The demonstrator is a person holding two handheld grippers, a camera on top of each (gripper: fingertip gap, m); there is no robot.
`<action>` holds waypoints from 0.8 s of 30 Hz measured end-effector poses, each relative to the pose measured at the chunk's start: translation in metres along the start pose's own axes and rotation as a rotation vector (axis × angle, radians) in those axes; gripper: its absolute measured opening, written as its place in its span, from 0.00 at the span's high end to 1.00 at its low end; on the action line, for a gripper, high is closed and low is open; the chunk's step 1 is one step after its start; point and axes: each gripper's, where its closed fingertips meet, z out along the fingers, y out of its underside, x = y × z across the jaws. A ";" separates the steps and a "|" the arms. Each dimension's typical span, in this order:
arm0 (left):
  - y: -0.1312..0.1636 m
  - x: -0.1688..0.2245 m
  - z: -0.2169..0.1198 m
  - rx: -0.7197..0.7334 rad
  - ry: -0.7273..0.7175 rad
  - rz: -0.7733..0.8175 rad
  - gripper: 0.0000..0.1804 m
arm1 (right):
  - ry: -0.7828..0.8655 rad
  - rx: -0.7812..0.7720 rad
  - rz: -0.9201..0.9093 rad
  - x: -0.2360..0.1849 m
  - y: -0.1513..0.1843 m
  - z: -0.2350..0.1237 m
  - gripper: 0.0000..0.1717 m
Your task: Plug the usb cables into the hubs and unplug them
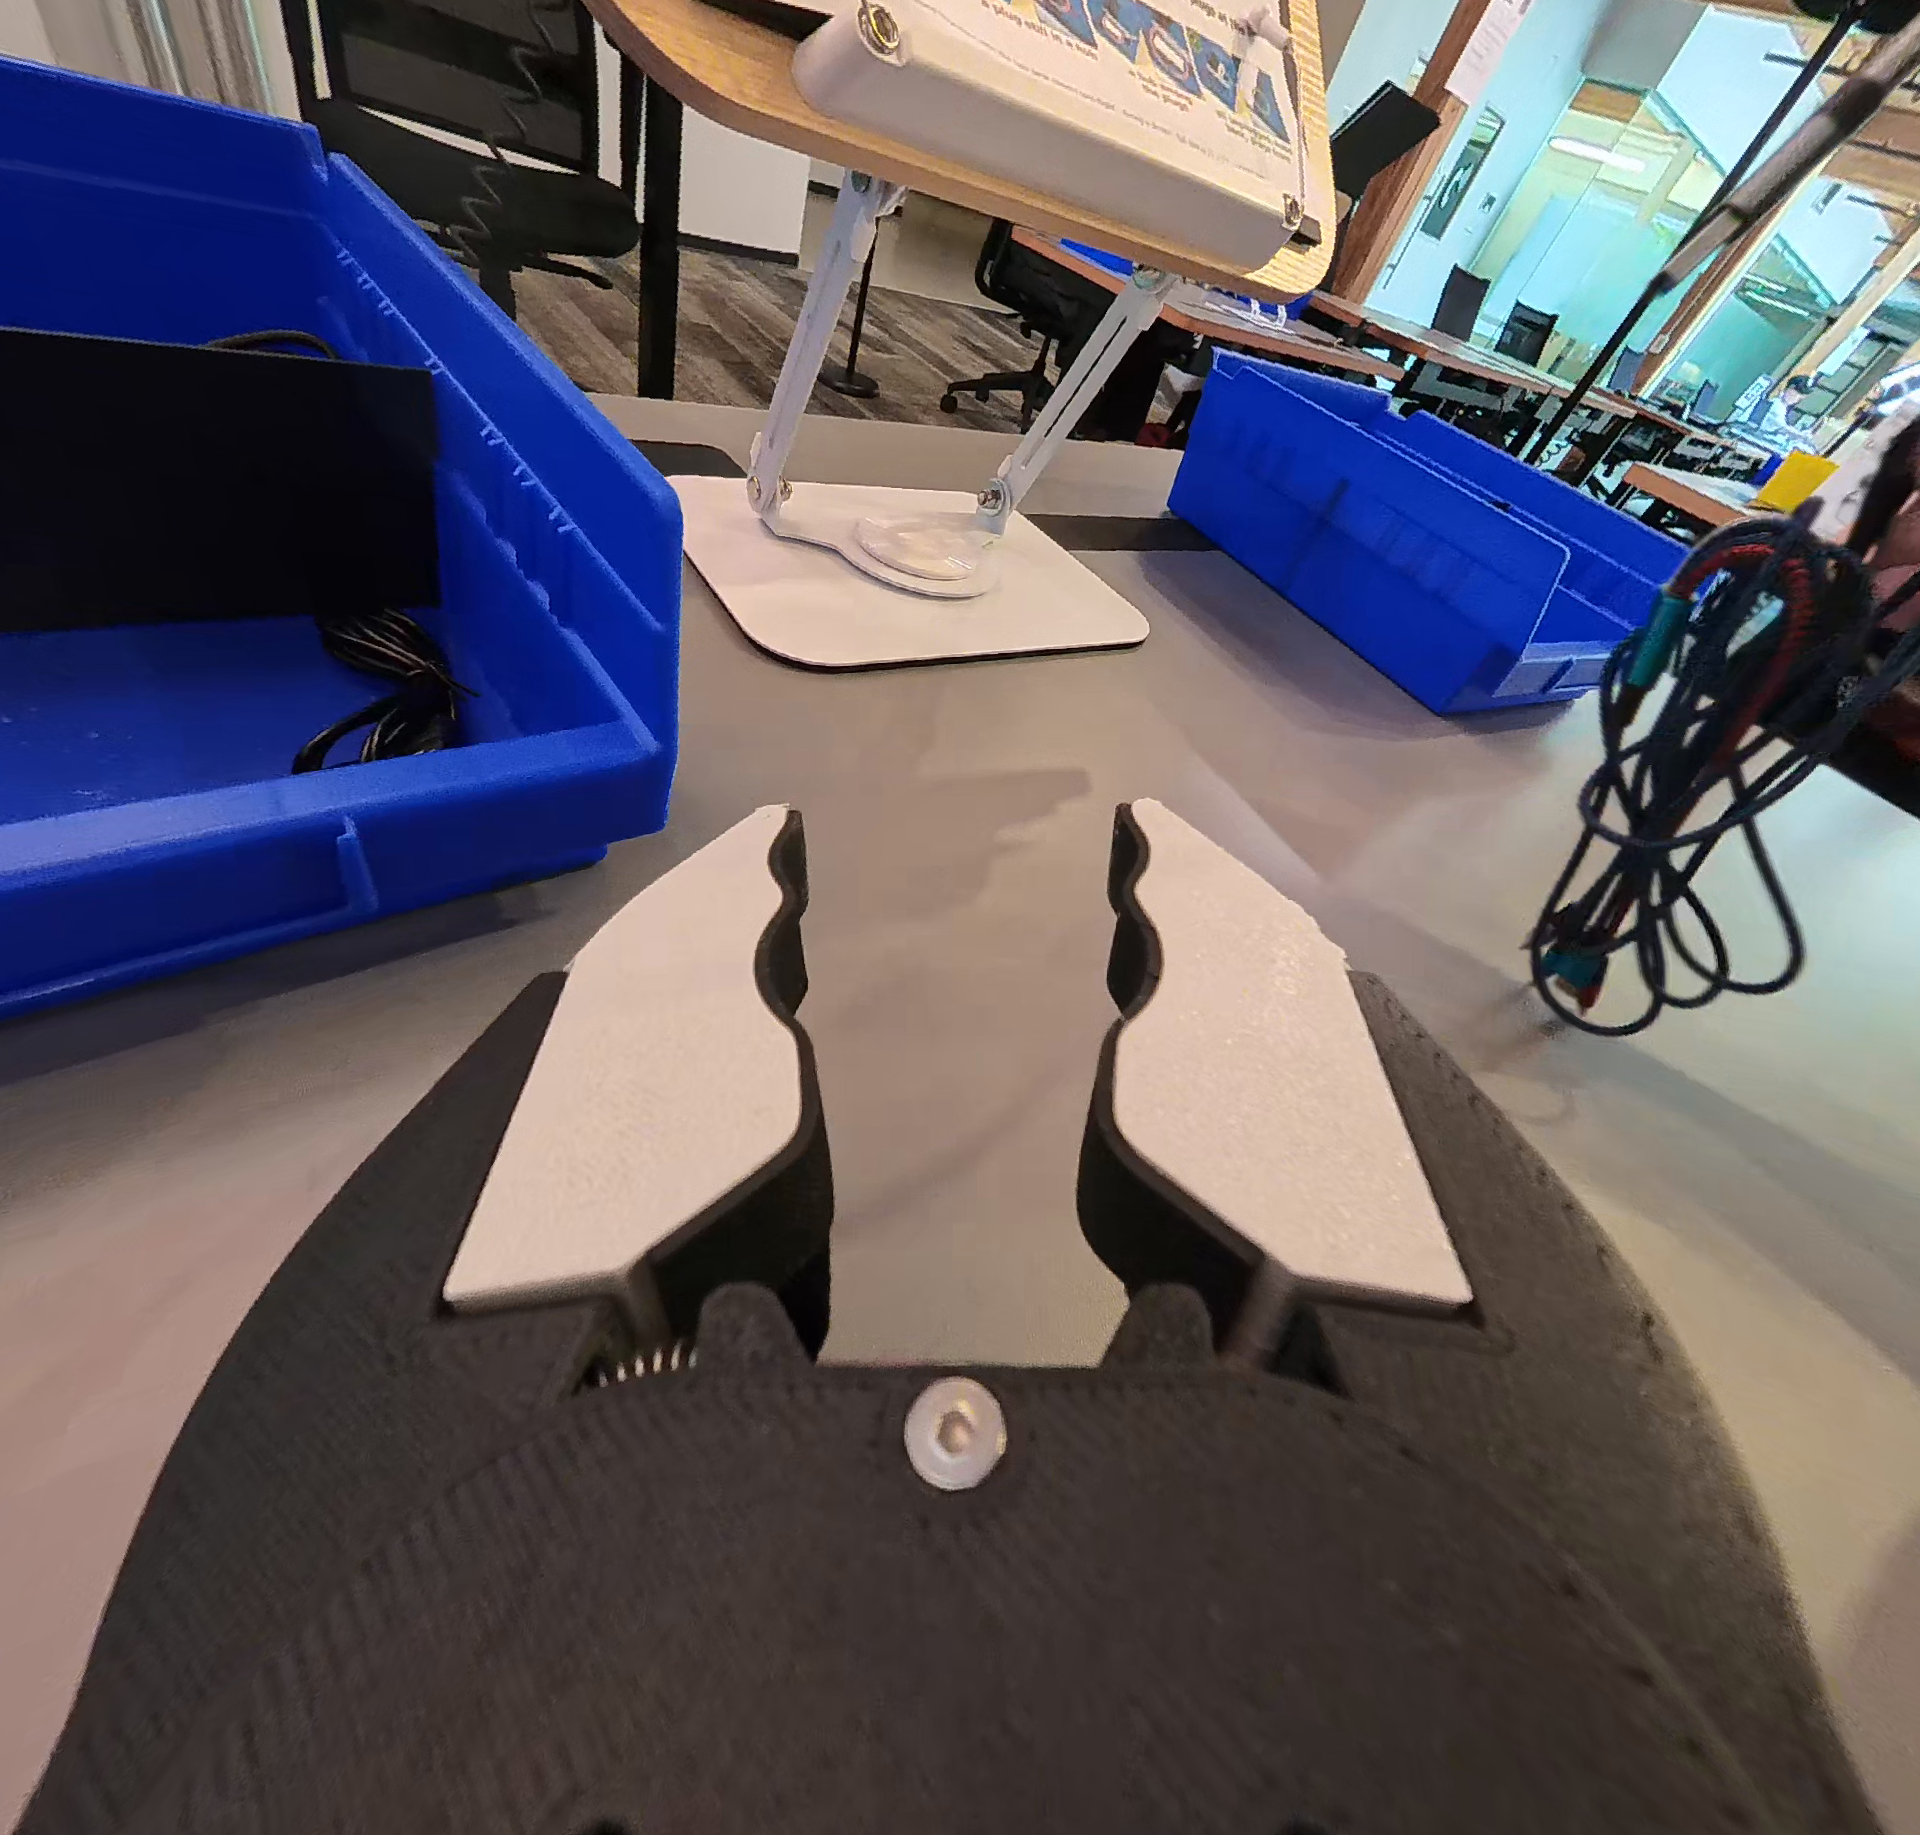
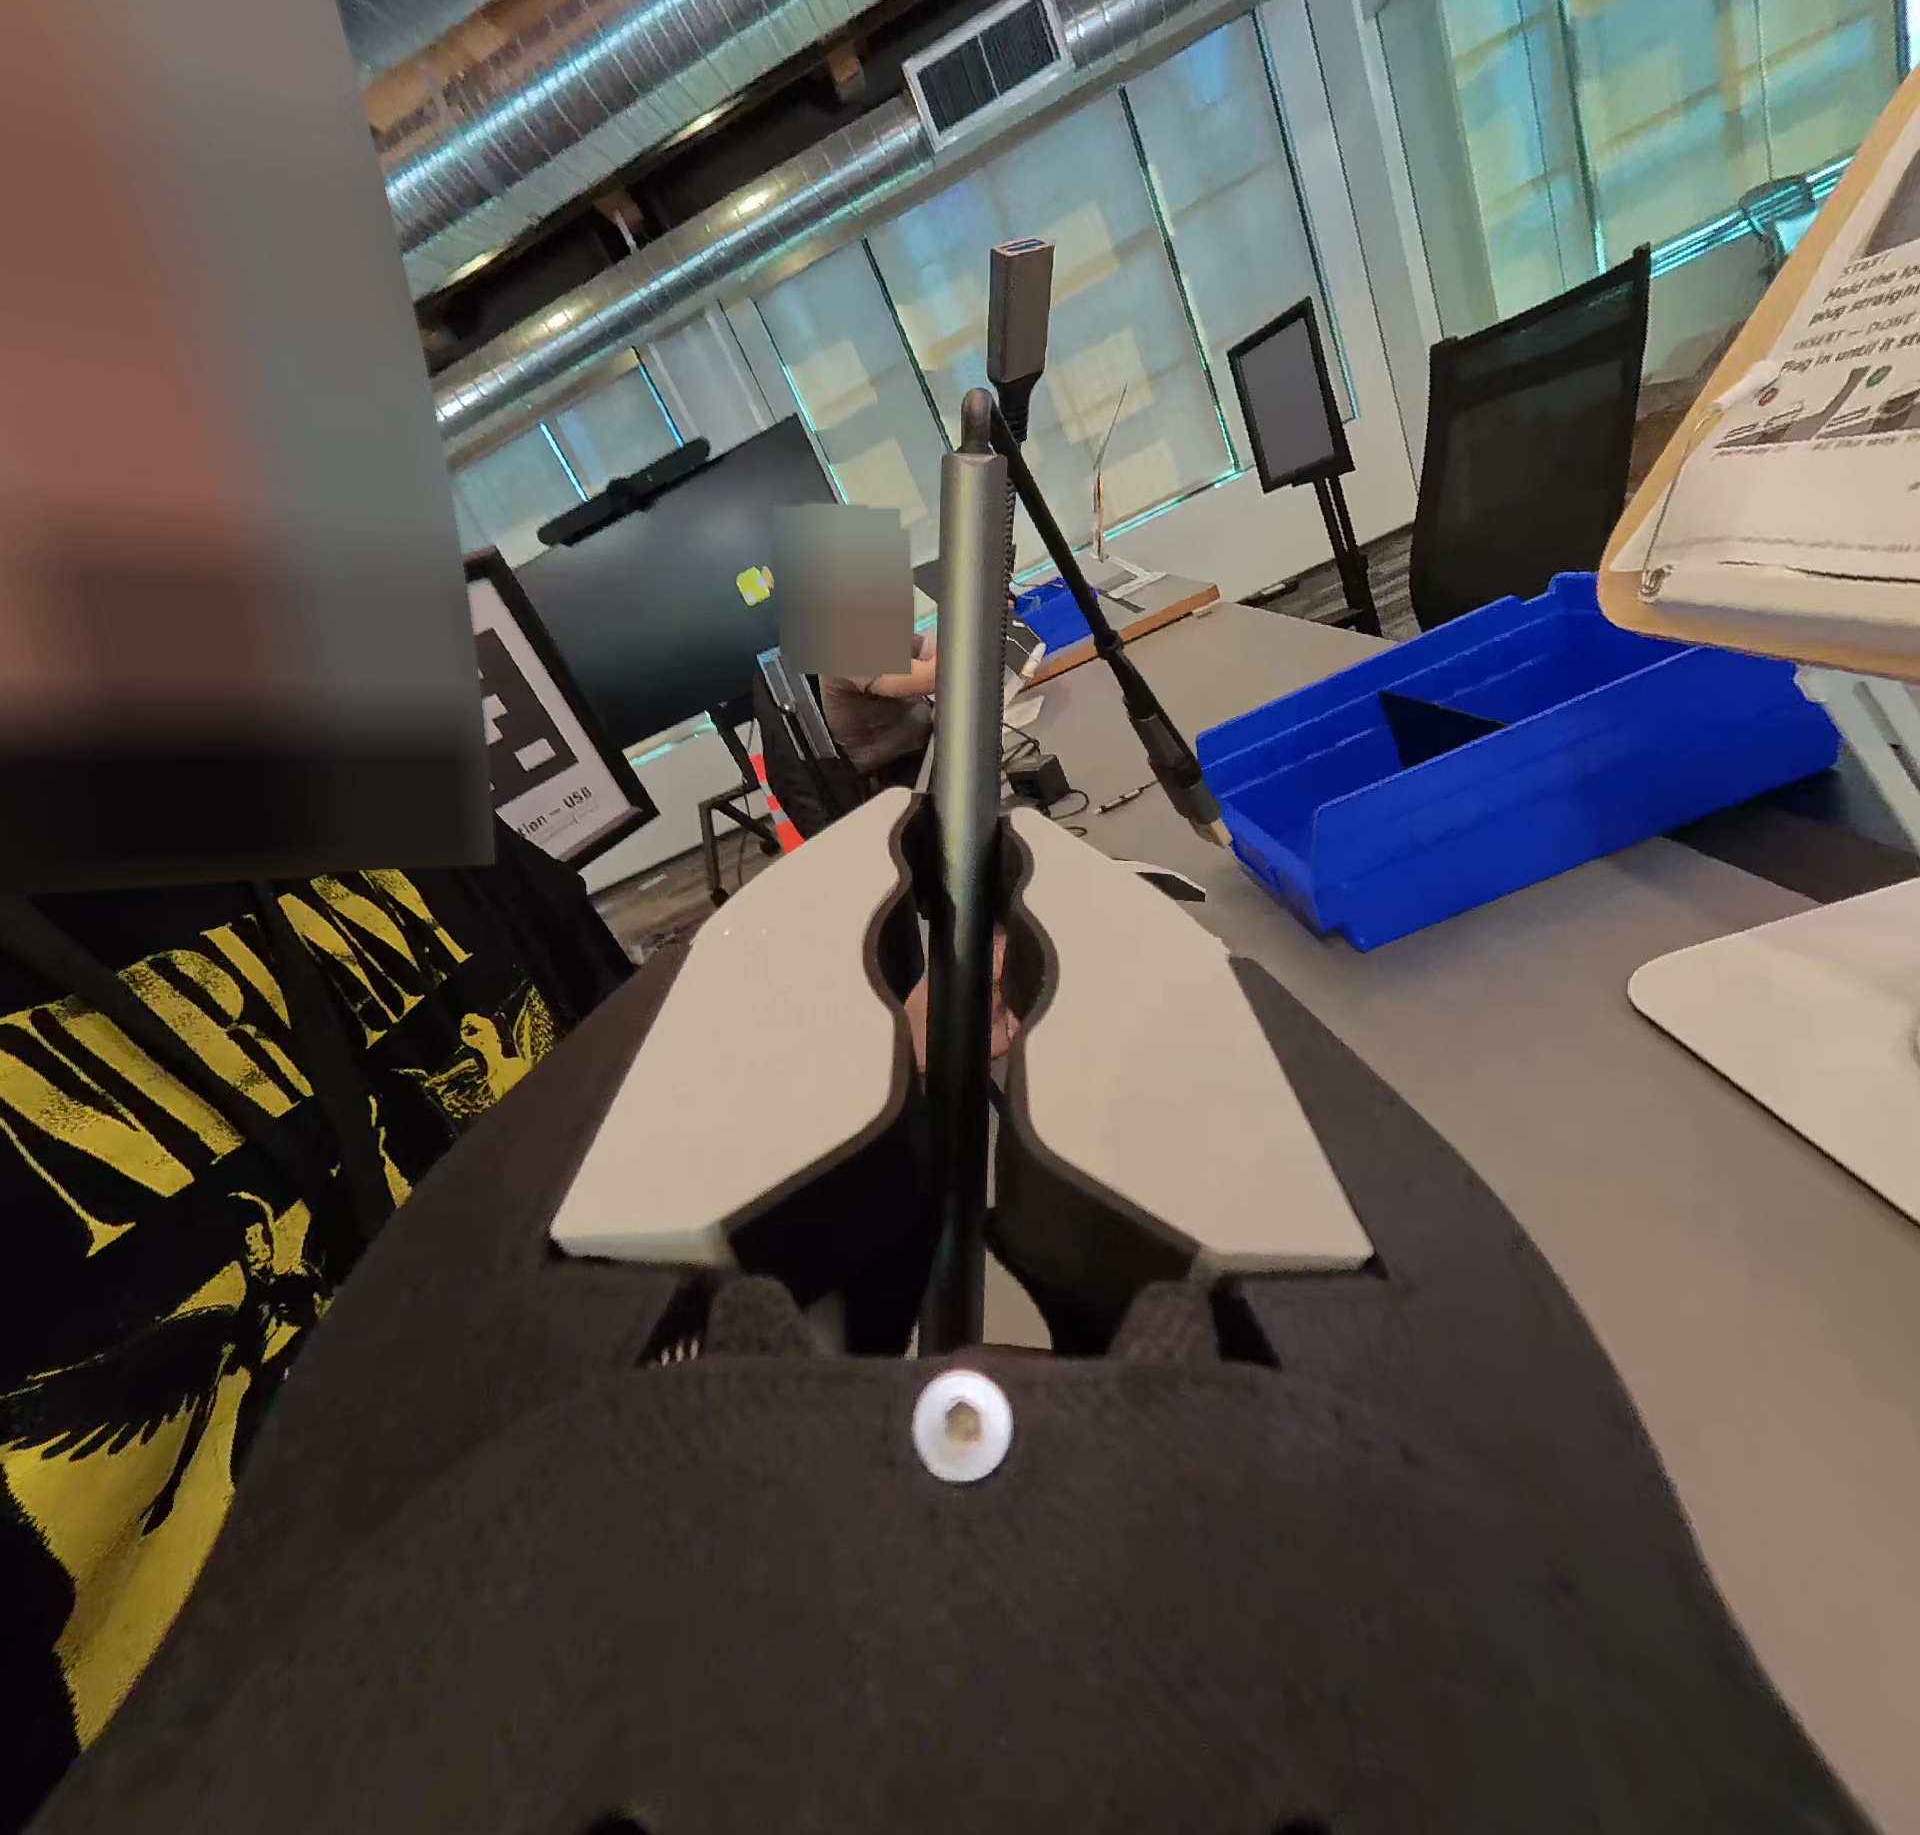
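My left gripper [image 1: 958, 819] is open and empty, low over the grey table [image 1: 935, 746]. My right gripper [image 2: 961, 819] is shut on a slim grey USB hub [image 2: 971, 642], held edge-on and sticking up past the fingertips. From the hub's top a short black lead ends in a grey socket [image 2: 1020, 320]. A second black cable [image 2: 1081, 601] slants down to a plug [image 2: 1184, 777] near a blue bin [image 2: 1507, 746]. In the left wrist view a bundle of dark blue, red and teal USB cables [image 1: 1704, 777] hangs at the right, its low end touching the table.
A large blue bin [image 1: 312, 590] with a black divider and a coiled black cable stands at the left. A low blue bin [image 1: 1403, 538] lies at the back right. A white stand [image 1: 914, 580] carries a wooden board with an instruction sheet [image 1: 1039, 40]. A person stands close at the left [image 2: 208, 1110]. The gap from one gripper's tips to the other's is roughly 30 cm.
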 end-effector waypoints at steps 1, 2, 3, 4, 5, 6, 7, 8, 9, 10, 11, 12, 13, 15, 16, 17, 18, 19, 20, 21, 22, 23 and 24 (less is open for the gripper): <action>0.000 -0.001 0.000 -0.001 -0.008 -0.001 0.68 | 0.008 -0.007 -0.009 -0.001 -0.003 0.000 0.94; 0.000 -0.002 0.000 0.000 -0.019 -0.002 0.66 | 0.018 -0.011 -0.015 -0.001 -0.006 0.001 0.94; 0.000 -0.002 0.000 -0.002 -0.023 0.001 0.65 | 0.026 -0.014 -0.020 -0.002 -0.009 0.001 0.94; 0.001 -0.002 0.001 -0.007 -0.019 0.004 0.64 | 0.032 -0.017 -0.027 -0.003 -0.012 0.001 0.94; 0.001 -0.001 0.001 -0.011 -0.018 0.005 0.64 | 0.039 -0.021 -0.034 -0.003 -0.014 0.001 0.94; 0.001 -0.002 0.002 -0.013 -0.019 0.002 0.64 | 0.046 -0.023 -0.040 -0.004 -0.017 0.001 0.94; 0.001 -0.002 0.002 -0.013 -0.018 -0.001 0.63 | 0.050 -0.023 -0.046 -0.005 -0.020 0.001 0.94; 0.001 -0.002 0.001 -0.012 -0.016 -0.005 0.63 | 0.052 -0.021 -0.053 -0.006 -0.024 0.000 0.94; 0.001 -0.002 0.001 -0.012 -0.014 -0.010 0.63 | 0.058 -0.020 -0.062 -0.008 -0.027 0.000 0.94; 0.001 -0.003 0.002 -0.013 -0.012 -0.015 0.63 | 0.068 -0.020 -0.071 -0.008 -0.031 -0.001 0.94; 0.001 -0.003 0.002 -0.013 -0.009 -0.019 0.63 | 0.079 -0.019 -0.081 -0.009 -0.035 -0.002 0.94; 0.001 -0.003 0.001 -0.011 -0.008 -0.023 0.63 | 0.089 -0.016 -0.091 -0.009 -0.039 -0.004 0.94; 0.001 -0.003 0.002 -0.011 -0.005 -0.026 0.63 | 0.098 -0.011 -0.102 -0.010 -0.044 -0.005 0.94; 0.002 -0.004 0.002 -0.014 -0.001 -0.033 0.63 | 0.120 -0.001 -0.128 -0.012 -0.055 -0.009 0.94; 0.001 -0.004 0.002 -0.012 -0.001 -0.035 0.63 | 0.132 0.003 -0.141 -0.013 -0.061 -0.011 0.94; 0.001 -0.004 0.002 -0.010 -0.001 -0.035 0.63 | 0.144 0.008 -0.156 -0.015 -0.067 -0.014 0.94; 0.001 -0.004 0.001 -0.009 0.000 -0.036 0.63 | 0.160 0.013 -0.172 -0.016 -0.074 -0.017 0.94; 0.001 -0.004 0.001 -0.009 0.000 -0.036 0.63 | 0.175 0.019 -0.187 -0.017 -0.082 -0.020 0.94; 0.001 -0.004 0.001 -0.009 -0.001 -0.037 0.63 | 0.190 0.023 -0.203 -0.018 -0.090 -0.024 0.94; 0.001 -0.004 0.002 -0.010 -0.002 -0.037 0.63 | 0.211 0.023 -0.219 -0.018 -0.098 -0.028 0.94; 0.001 -0.004 0.002 -0.011 -0.002 -0.035 0.63 | 0.238 0.020 -0.236 -0.017 -0.106 -0.032 0.94; 0.001 -0.004 0.002 -0.011 -0.003 -0.034 0.63 | 0.264 0.017 -0.253 -0.016 -0.115 -0.037 0.94; 0.001 -0.004 0.002 -0.012 -0.005 -0.034 0.63 | 0.289 0.018 -0.269 -0.015 -0.124 -0.042 0.94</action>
